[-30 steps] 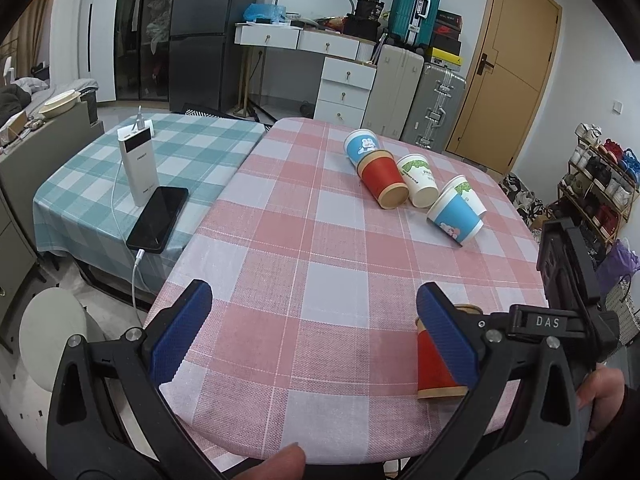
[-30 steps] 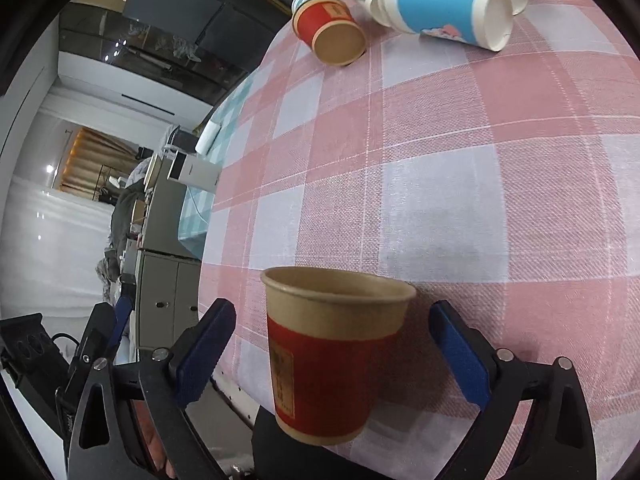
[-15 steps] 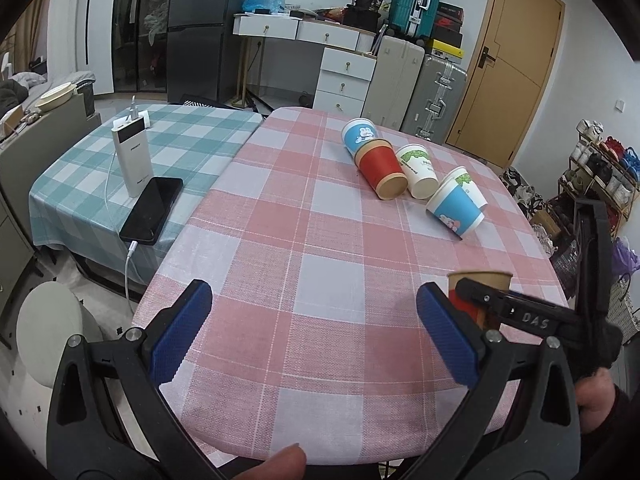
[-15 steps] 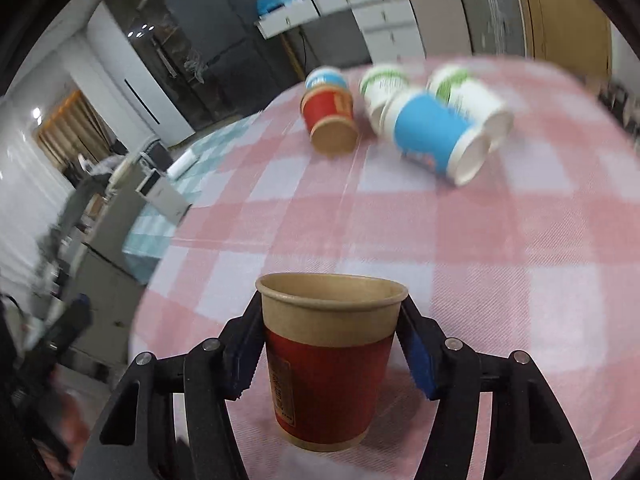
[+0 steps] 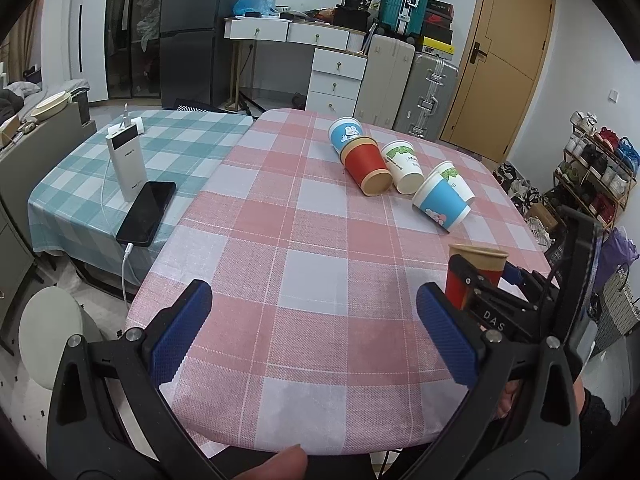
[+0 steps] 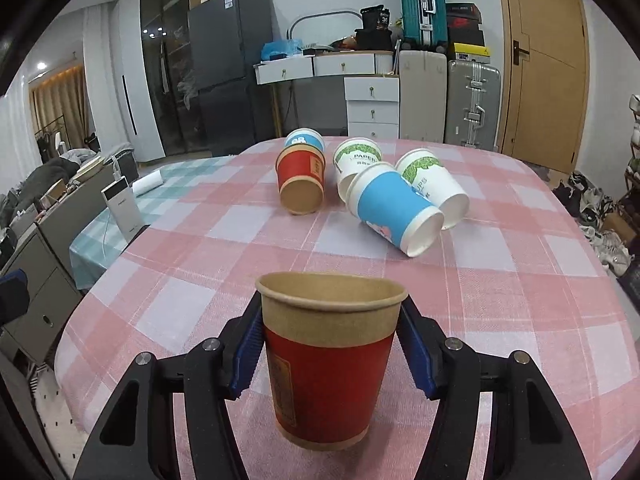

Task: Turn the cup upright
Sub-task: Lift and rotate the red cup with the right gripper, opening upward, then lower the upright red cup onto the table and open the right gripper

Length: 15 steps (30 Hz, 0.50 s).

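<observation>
My right gripper [image 6: 332, 354] is shut on a red paper cup with a brown rim [image 6: 326, 364], holding it upright at the near part of the pink checked table [image 6: 500, 292]. The same cup [image 5: 476, 270] and right gripper [image 5: 486, 280] show at the right in the left wrist view. My left gripper [image 5: 314, 334] is open and empty over the table's near edge. Several more cups lie on their sides farther back: a red one [image 6: 301, 182], a blue one [image 6: 394, 208], white-and-green ones [image 6: 432, 184].
A second table with a teal checked cloth [image 5: 80, 184] stands to the left, bearing a power bank [image 5: 126, 164] and a phone [image 5: 147, 212] on a cable. Suitcases, drawers and a door line the far wall. A shoe rack [image 5: 596, 176] is at right.
The right gripper closed on the red cup and turned level, so the cup now stands upright in it. The left gripper stayed open and drew back a little.
</observation>
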Motion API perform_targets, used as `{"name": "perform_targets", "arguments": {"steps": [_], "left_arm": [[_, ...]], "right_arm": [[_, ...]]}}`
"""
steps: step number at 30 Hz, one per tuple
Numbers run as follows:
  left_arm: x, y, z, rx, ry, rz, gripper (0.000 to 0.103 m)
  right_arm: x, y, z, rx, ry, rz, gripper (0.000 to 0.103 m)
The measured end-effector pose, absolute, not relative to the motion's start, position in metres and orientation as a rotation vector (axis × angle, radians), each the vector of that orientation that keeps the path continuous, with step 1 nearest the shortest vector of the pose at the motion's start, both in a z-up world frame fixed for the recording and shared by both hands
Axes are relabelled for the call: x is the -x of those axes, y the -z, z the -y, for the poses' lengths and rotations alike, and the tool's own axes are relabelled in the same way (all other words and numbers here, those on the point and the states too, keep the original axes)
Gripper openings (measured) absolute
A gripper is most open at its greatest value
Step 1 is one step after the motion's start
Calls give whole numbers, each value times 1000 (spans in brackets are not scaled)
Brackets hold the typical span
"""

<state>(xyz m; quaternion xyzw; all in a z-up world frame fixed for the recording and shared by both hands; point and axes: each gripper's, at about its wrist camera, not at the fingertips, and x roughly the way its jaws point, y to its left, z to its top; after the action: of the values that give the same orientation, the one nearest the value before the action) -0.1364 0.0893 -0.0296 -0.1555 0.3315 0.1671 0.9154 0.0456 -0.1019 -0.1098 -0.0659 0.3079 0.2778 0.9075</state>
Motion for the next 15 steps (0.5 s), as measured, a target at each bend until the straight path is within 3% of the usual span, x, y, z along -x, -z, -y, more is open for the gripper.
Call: {"name": "perform_targets", "arguments": {"steps": [15], "left_arm": [[147,19,-68,303,-301,-682,102]], "right_arm": [[-3,113,124,170,-611,-653,66]]}}
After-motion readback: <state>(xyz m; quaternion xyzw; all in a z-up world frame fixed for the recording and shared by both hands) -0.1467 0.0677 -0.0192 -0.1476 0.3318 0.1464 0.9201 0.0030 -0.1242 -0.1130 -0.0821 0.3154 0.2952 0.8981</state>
